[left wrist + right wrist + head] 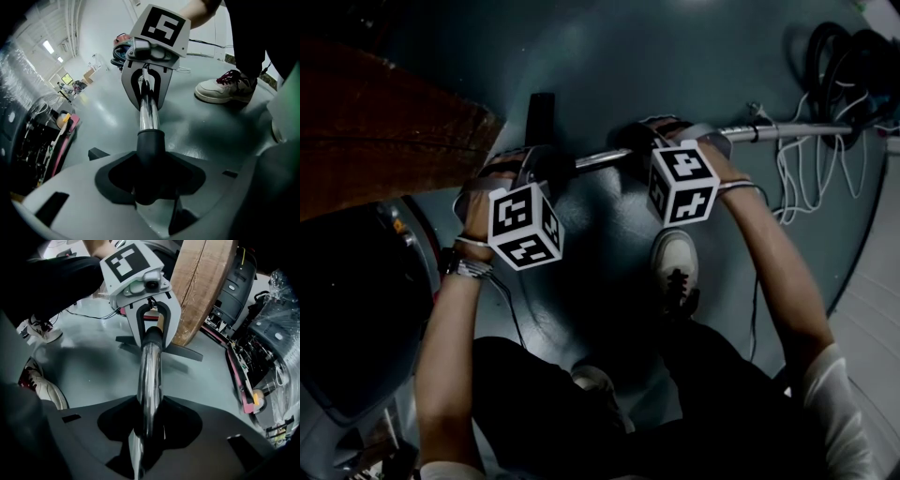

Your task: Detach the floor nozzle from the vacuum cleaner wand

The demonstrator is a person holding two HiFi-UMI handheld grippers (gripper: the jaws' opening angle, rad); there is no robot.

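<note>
floor nozzle [541, 114] is lying flat on the grey floor [609, 56], beside the edge of a wooden panel [384, 141]. its black neck [151, 145] is rising off it and is joining the chrome wand [602, 159], so the two parts are sitting together as one piece. the left gripper [150, 187] is clamping that black neck, its jaws pressing on either side just below the point where the chrome tube enters. the right gripper [147, 427] is gripping the wand [149, 376] a little further along, jaws closed on the bare metal, and the two grippers are facing each other along the tube. in the head view the left gripper [539, 164] is sitting near the nozzle, the right gripper [652, 141] is sitting just beside it, and the wand is running on past it toward a coil of black hose [844, 66]. white cables [797, 178] are trailing over the floor under that far end. a person's white shoe [675, 267] is standing on the floor just below the right gripper.
</note>
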